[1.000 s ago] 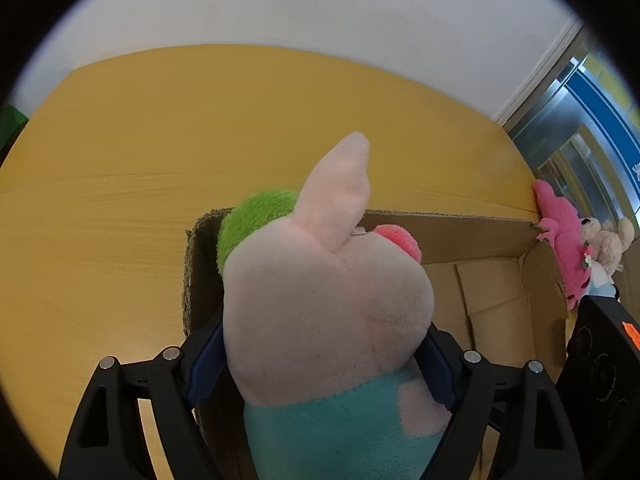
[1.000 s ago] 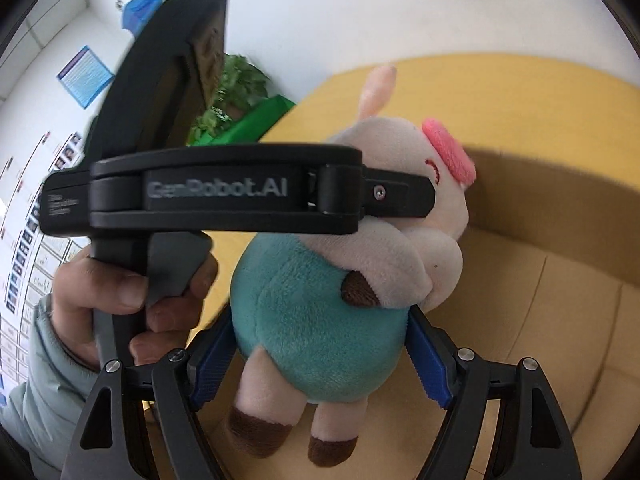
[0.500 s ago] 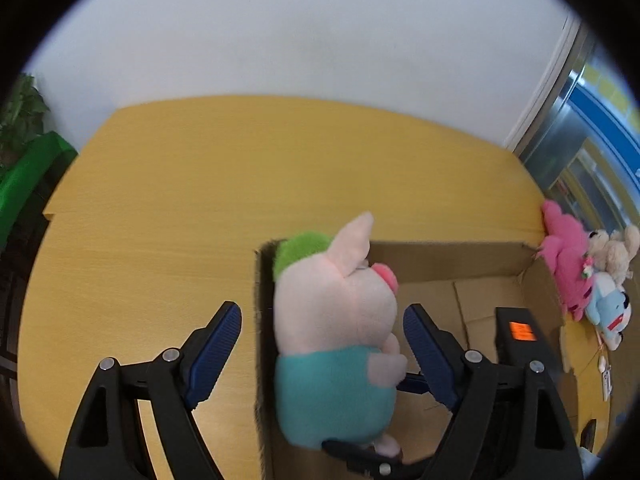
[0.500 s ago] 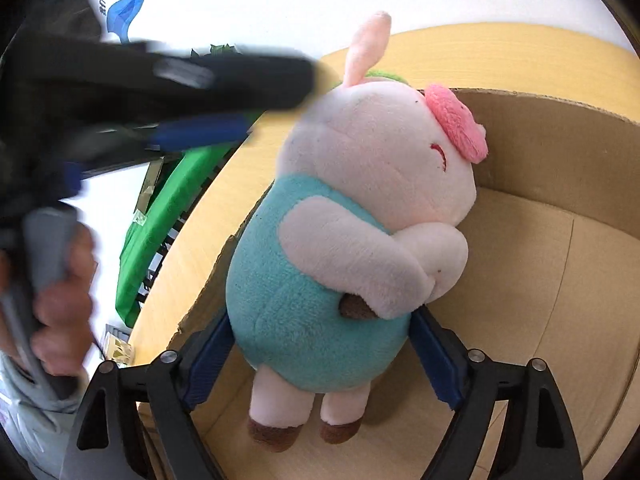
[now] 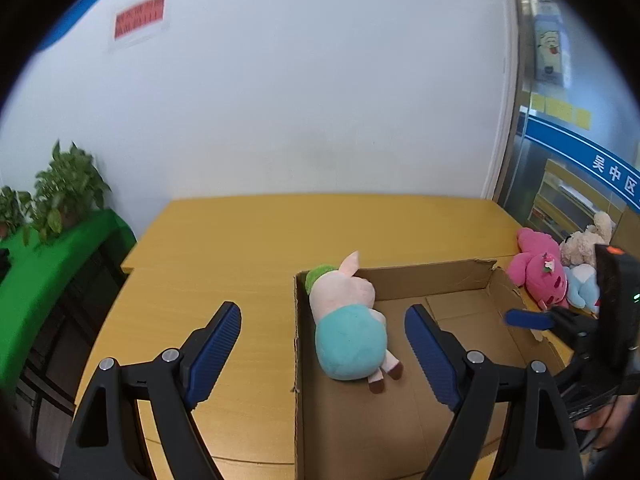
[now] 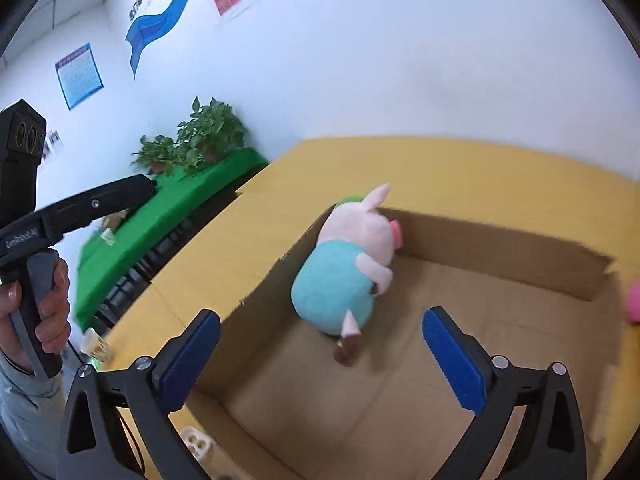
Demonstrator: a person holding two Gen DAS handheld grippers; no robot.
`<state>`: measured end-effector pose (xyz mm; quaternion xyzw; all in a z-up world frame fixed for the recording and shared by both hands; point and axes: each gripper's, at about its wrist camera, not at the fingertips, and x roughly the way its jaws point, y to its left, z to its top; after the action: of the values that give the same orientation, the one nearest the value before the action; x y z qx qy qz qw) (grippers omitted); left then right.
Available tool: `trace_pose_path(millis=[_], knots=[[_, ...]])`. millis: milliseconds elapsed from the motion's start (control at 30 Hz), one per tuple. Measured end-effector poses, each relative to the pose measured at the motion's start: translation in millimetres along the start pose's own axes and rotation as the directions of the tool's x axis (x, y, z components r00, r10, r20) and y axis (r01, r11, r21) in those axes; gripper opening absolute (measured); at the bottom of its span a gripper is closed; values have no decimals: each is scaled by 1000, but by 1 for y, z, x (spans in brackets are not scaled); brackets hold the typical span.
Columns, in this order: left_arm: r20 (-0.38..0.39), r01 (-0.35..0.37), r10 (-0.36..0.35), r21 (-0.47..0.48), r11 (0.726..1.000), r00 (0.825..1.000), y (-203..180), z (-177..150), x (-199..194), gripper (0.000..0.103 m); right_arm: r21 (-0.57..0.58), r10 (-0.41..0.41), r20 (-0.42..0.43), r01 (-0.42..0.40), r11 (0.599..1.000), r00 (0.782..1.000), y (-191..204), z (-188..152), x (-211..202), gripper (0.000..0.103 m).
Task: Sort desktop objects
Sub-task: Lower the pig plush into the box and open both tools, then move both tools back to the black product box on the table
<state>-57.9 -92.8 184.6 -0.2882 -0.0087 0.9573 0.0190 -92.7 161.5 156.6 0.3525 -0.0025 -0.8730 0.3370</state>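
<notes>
Likely office: wall notices (image 6: 78,76), potted plants (image 6: 208,136) (on green ledge), wooden table (image 5: 320,228).

we see the cardboard box (image 5: 460,280) on the table (image 5: 248,240), and the plush pig (image 5: 348,320) lies in it, leaning on the box wall at nine o'clock, head toward twelve. at three o'clock of the box, on the table, a cluster of plush toys (image 5: 548,276) sits just beside the wall. at nine o'clock, well apart from the table, potted plants (image 5: 60,192) stand on a low shelf (image 5: 36,280).
</notes>
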Motion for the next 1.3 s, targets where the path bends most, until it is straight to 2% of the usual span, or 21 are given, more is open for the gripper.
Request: trace_pose_path(millis=[67,233,300,400,500,567,667,833,900,933,967,1033,1100,1200,1300], knots=[[40,-6,6,7,1000,999,-17,-9,-13,88,-7,-34,31,35,999,999,1,-14,-46,103],[100,-30,27,32,999,995,-53,-31,-46,88,-10,-141,100,143,990,985,22,-27,-119,103],[99,-20,14,50,999,995,-68,-40,-56,88,-24,-204,113,208,978,972,24,-40,-135,103],[114,-3,-4,62,998,993,-86,-53,-67,88,-21,-238,121,243,970,964,24,-60,-146,103],[92,10,-14,43,999,996,-99,-67,-71,88,-2,-263,119,265,964,958,22,-80,-151,103],[77,29,-31,30,999,997,-105,-75,-71,88,14,-266,121,266,964,956,17,-89,-153,103],[61,18,-18,1,1000,998,-110,-89,-71,88,50,-246,122,242,969,962,9,-101,-161,103],[49,22,-21,-13,1000,999,-116,-109,-76,88,79,-248,142,239,968,958,3,-116,-171,103],[35,5,-4,-4,1000,999,-120,-117,-75,88,88,-210,158,198,976,965,5,-123,-178,103],[26,7,-7,-4,1000,1000,-120,-121,-75,88,87,-193,161,181,980,968,6,-126,-179,101],[19,14,-13,-4,1000,1000,-121,-124,-75,88,83,-187,162,176,981,969,8,-130,-181,95],[-2,38,-38,-4,999,999,-122,-134,-73,88,61,-200,146,192,979,969,12,-136,-179,90],[-18,41,-41,-1,999,999,-124,-140,-71,88,50,-200,139,194,980,970,16,-142,-179,91],[-13,8,-8,-2,1000,1000,-125,-144,-73,88,50,-174,132,169,984,976,17,-146,-178,93],[-19,-2,2,-6,1000,1000,-123,-145,-74,88,29,-172,143,170,985,975,24,-148,-177,101]])
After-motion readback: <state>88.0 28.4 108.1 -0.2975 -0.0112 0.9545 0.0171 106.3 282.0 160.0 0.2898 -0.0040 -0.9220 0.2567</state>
